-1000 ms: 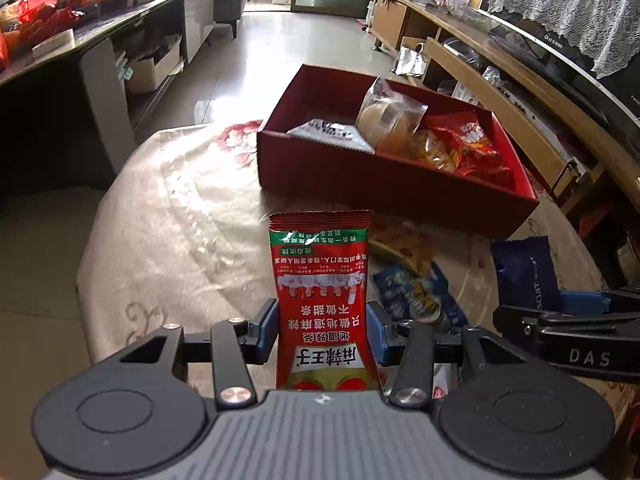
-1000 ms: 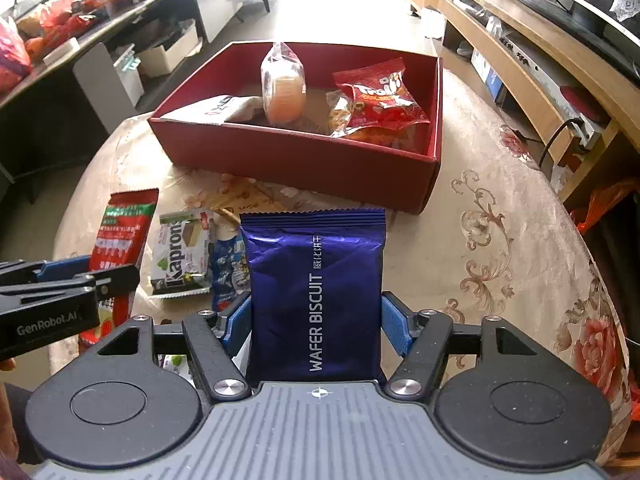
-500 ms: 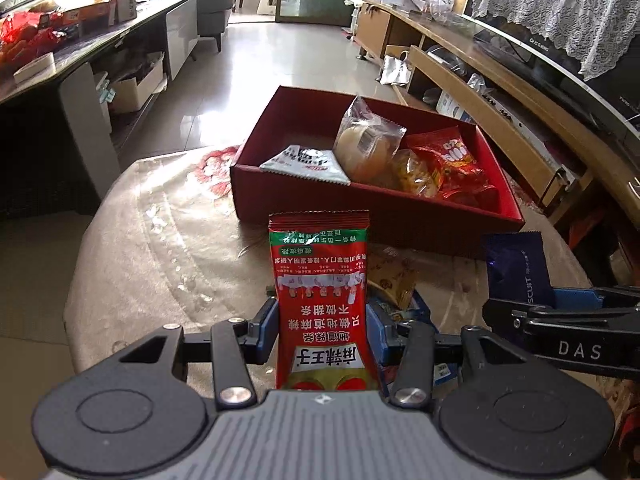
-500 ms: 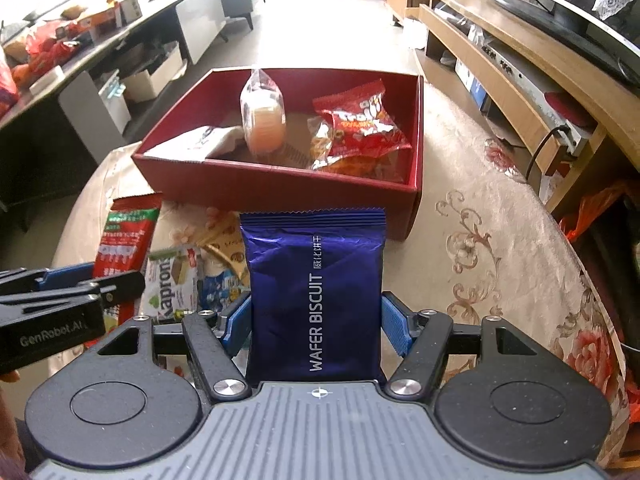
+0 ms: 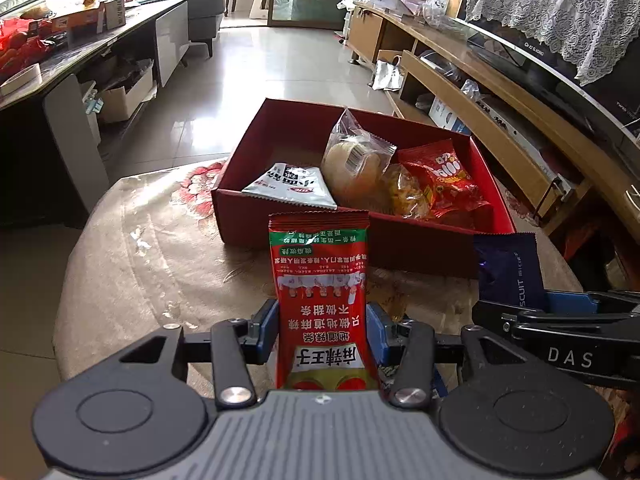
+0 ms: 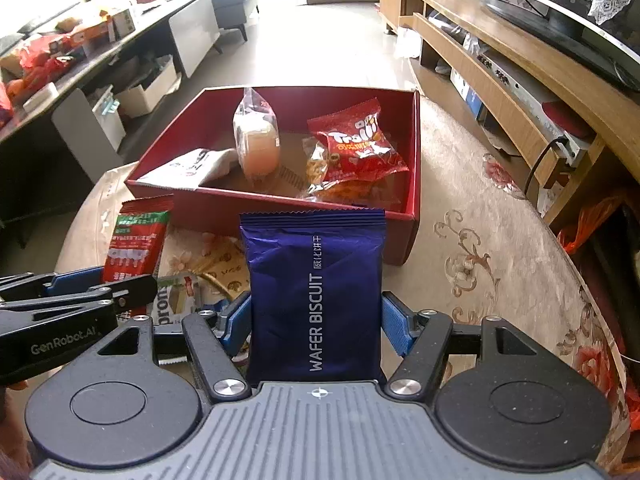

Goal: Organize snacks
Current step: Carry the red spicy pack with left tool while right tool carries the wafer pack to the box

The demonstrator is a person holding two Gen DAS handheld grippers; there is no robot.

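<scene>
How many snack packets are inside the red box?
4 that I can see in the red box: a white packet on the left, a clear-wrapped bun in the middle, a red Trolli bag right, a yellow packet under it. More may hide underneath.

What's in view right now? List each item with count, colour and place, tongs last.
Box: 1, red, open, on the table.
White packet: 1, white, box's left side.
Clear bag: 1, transparent, pale contents, box's middle.
Trolli bag: 1, red, box's right side, atop an orange snack bag.
Red sachet: 1, red with green band, held upright.
Wafer biscuit pack: 1, dark blue, held upright.
Loose packets: several, mixed colours, on the table before the box.
Tablecloth: 1, beige floral.
Left tongs: shut on red sachet.
Right tongs: shut on wafer biscuit pack.
</scene>
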